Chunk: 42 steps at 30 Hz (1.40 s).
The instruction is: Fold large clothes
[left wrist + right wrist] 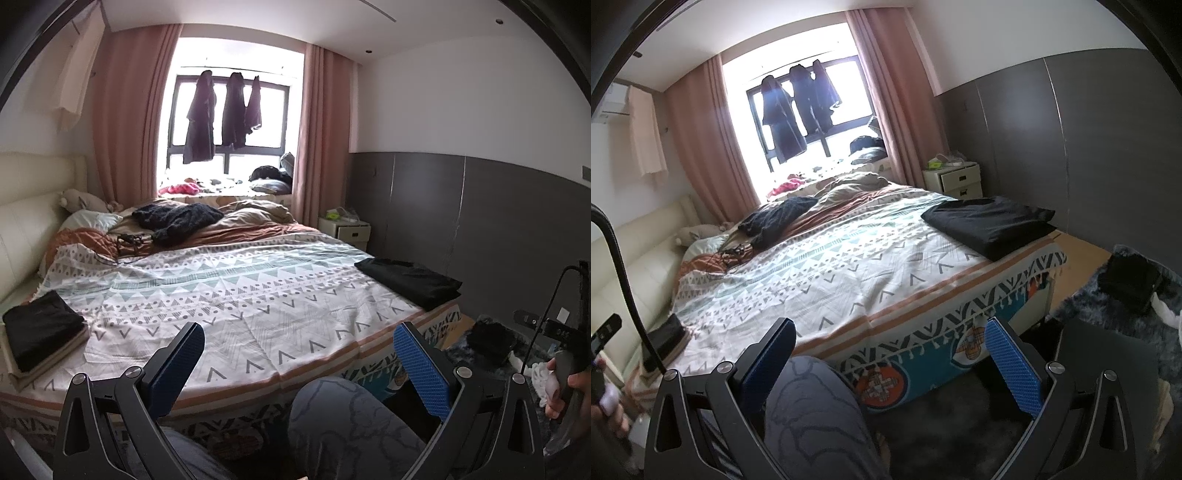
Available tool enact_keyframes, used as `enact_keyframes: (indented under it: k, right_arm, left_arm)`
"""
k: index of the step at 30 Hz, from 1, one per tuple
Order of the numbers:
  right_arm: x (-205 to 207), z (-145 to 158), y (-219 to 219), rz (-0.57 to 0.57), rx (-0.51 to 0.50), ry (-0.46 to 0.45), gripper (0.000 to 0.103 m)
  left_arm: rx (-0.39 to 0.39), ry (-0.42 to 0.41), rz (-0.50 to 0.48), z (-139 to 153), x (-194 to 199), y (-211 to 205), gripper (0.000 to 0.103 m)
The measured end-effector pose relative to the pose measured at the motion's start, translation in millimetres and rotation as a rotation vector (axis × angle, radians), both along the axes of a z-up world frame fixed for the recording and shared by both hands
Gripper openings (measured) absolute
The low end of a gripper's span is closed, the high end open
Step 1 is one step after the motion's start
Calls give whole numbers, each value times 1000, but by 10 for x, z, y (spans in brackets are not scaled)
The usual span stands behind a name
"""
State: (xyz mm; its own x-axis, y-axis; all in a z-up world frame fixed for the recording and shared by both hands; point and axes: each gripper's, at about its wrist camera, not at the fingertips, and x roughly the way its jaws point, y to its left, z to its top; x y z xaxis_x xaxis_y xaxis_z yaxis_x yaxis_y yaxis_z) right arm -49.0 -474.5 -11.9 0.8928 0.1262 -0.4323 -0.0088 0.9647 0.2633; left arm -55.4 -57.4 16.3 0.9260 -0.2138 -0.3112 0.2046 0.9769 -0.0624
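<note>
A folded black garment (410, 278) lies at the right edge of the bed; it also shows in the right wrist view (991, 225). Another folded black garment (40, 328) sits on a beige stack at the bed's left front corner, seen small in the right wrist view (666, 334). A crumpled dark knit garment (173, 218) lies near the pillows (779, 218). My left gripper (299, 349) is open and empty above the bed's front edge. My right gripper (890, 347) is open and empty, off the bed's front corner.
The bed carries a patterned sheet (236, 291) and a rumpled brown duvet (255, 218). A person's knee (343, 417) is between the fingers. A white nightstand (955, 179) stands by the grey wall. A dark pile (1130, 284) lies on a shaggy rug at right.
</note>
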Motion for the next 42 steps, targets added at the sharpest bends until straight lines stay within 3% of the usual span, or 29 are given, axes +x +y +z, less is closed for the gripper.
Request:
enact_keyframes:
  k: [42]
  right_arm:
    - [26,-89,-77,51,4,28,102]
  left_arm:
    - [-4,7,18,-30,-10,77,102]
